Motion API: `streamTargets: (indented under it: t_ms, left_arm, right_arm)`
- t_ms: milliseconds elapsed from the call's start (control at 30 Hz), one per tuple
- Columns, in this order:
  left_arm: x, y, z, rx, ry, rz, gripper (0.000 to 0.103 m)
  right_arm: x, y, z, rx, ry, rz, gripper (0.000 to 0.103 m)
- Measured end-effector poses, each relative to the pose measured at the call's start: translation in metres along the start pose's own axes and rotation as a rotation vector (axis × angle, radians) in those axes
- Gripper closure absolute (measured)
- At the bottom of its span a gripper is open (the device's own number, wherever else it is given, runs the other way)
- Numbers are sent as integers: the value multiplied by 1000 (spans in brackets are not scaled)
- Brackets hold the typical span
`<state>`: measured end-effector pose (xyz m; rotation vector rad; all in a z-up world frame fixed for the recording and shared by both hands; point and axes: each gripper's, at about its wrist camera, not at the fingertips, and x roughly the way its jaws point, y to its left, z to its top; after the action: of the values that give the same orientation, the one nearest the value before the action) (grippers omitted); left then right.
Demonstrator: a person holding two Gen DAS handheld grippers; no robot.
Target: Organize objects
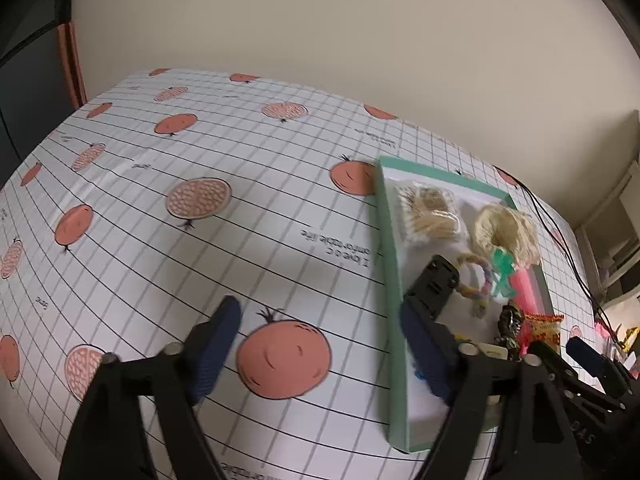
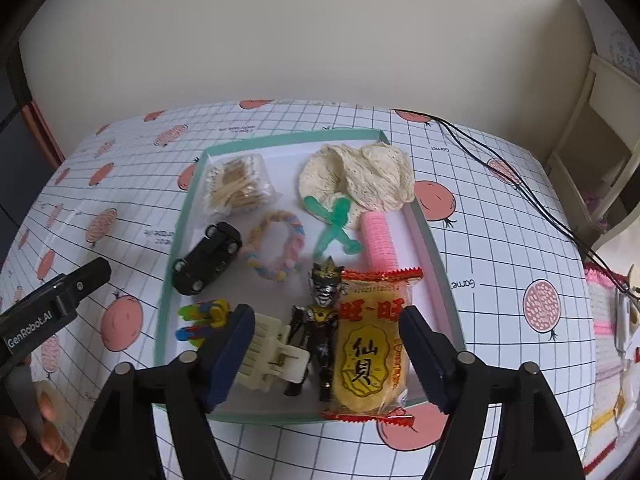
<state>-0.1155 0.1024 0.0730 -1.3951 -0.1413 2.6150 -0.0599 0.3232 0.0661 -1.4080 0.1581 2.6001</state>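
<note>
A shallow green-rimmed tray (image 2: 180, 216) lies on the table and holds several small things. Among them are a black toy car (image 2: 208, 258), a pastel bracelet (image 2: 276, 246), a green rubbery figure (image 2: 336, 224), a pink hair roller (image 2: 378, 240), a dark action figure (image 2: 320, 320), a white claw clip (image 2: 268, 356) and an orange rice-cracker packet (image 2: 370, 348). My right gripper (image 2: 328, 356) hovers open over the tray's near end, gripping nothing. My left gripper (image 1: 324, 348) stands open above the bare tablecloth, left of the tray (image 1: 390, 280).
The tablecloth (image 1: 200, 240) has a grid and pomegranate print. A bag of wooden sticks (image 2: 238, 186) and woven straw pieces (image 2: 360, 176) fill the tray's far end. A black cable (image 2: 500, 160) crosses the table's right. A hand (image 2: 48, 420) shows at lower left.
</note>
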Motion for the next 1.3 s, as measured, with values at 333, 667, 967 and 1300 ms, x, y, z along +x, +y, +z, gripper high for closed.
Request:
streamTargets:
  t_ms: [333, 667, 967, 1300]
  left_arm:
    - [-15, 22, 4, 7, -48, 52, 0]
    - [-31, 26, -4, 13, -59, -17, 0]
    - [-61, 38, -14, 33, -146, -18, 0]
    - [-79, 41, -35, 100, -189, 29, 0]
  right_arm:
    - [-15, 6, -4, 2, -43, 15, 0]
    - [-36, 18, -10, 12, -73, 27, 0]
    - [-57, 30, -25, -12, -104, -26, 0]
    - [-68, 36, -45, 14, -106, -39, 0]
